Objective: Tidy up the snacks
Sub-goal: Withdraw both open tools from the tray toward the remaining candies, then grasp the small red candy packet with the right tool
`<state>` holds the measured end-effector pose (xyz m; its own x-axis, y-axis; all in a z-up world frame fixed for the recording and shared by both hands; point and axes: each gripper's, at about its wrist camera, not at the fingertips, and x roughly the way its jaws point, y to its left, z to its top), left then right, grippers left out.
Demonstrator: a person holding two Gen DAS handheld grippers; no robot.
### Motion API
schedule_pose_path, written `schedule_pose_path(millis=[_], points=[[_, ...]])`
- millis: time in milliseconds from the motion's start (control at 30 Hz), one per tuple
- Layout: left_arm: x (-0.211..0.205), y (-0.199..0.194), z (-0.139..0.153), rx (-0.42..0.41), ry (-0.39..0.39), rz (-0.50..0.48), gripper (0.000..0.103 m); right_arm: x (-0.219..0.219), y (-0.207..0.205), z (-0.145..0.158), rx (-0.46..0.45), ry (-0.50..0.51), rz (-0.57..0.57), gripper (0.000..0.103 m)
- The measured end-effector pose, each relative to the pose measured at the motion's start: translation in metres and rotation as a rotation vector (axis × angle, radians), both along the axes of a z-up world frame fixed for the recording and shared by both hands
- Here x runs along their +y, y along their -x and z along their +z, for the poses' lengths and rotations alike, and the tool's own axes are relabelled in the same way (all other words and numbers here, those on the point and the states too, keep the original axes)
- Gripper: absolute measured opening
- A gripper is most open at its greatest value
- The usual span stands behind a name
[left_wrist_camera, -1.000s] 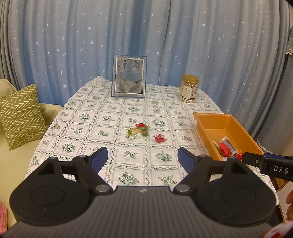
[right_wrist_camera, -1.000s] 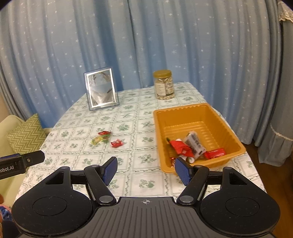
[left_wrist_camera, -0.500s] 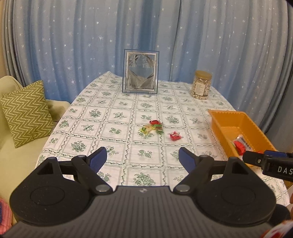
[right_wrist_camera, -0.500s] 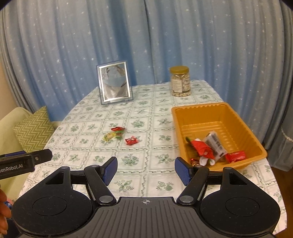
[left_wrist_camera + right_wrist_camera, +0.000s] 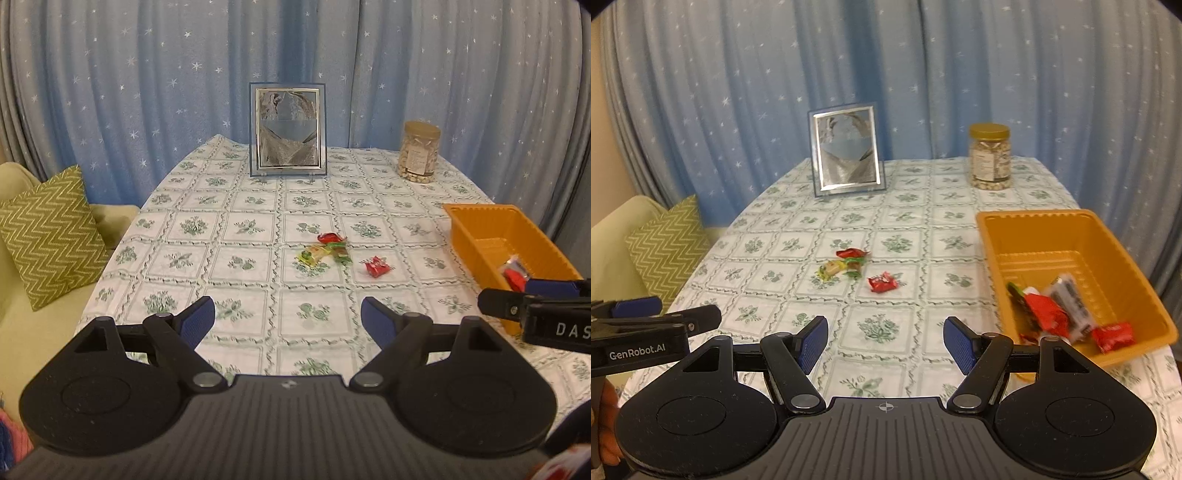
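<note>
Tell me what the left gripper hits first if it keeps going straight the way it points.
Probably the bare tablecloth just ahead of the open left gripper, short of the loose candies. Nothing lies between its fingers. Depth is hard to judge through the fisheye, so the candy cluster could be the first object met.

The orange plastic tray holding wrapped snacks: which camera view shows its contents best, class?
The right wrist view: the orange plastic tray shows whole, snacks visible. The left wrist view catches it at the edge, partly hidden.
</note>
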<state>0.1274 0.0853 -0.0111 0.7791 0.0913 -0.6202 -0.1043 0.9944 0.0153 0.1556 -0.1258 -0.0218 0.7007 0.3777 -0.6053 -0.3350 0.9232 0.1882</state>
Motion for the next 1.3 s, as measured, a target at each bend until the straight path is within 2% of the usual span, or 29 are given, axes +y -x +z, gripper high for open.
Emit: schedule_pose_path(millis=[200,400,533,767,967,1033,1100,1233,1300], points=[[0.007,-0.026,-0.016,-0.037,-0.031,-0.061,0.086,0.015,-0.035,-0.025,0.010,0.011,0.042,0.069],[0.013,-0.066,-0.035,-0.005,-0.052,-0.092,0.089,0.029,-0.075,-0.050,0.003,0.024,0.087,0.069],[0.020,-0.093,-0.050,0.019,-0.030,-0.083,0.090,0.039,-0.099,-0.066,-0.019,0.024,0.133,0.069],[0.023,-0.128,-0.072,0.017,-0.086,-0.104,0.093,0.058,-0.134,-0.100,-0.056,0.089,0.209,0.069],[0.032,-0.147,-0.087,0.026,-0.069,-0.088,0.093,0.061,-0.157,-0.119,-0.055,0.105,0.217,0.069],[0.034,-0.150,-0.090,0.034,-0.049,-0.090,0.093,0.062,-0.163,-0.123,-0.047,0.105,0.219,0.064],[0.035,-0.150,-0.092,0.035,-0.039,-0.102,0.093,0.062,-0.167,-0.126,-0.036,0.107,0.234,0.053],[0.038,-0.150,-0.095,0.044,-0.011,-0.108,0.093,0.061,-0.170,-0.129,-0.052,0.112,0.240,0.051],[0.040,-0.150,-0.096,0.050,0.006,-0.104,0.093,0.061,-0.171,-0.129,-0.049,0.114,0.232,0.044]])
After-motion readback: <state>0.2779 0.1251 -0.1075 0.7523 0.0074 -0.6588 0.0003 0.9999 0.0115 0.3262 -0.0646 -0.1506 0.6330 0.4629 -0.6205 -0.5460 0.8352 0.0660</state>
